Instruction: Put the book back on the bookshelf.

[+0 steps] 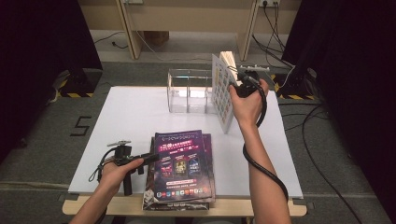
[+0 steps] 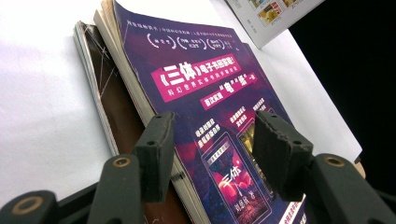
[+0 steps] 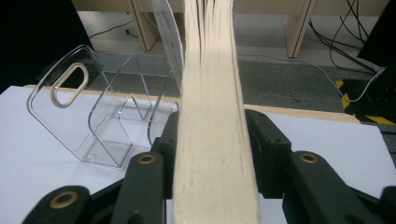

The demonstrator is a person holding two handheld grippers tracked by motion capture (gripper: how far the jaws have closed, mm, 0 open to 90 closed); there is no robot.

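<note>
Nearest you, your left tool (image 1: 150, 157) rests wide open at the left edge of the stack of purple-covered magazines (image 1: 183, 164) at the near edge of the white desk (image 1: 130, 116); its jaws straddle the top cover's edge, and whether they touch it you cannot tell. Farther back, your right tool (image 1: 232, 71) is clenched on the page edge of an upright book (image 1: 223, 91), its lower corner down on the desk. Just beside it to the left stands a clear acrylic file holder (image 1: 189, 91), its compartments bare.
</note>
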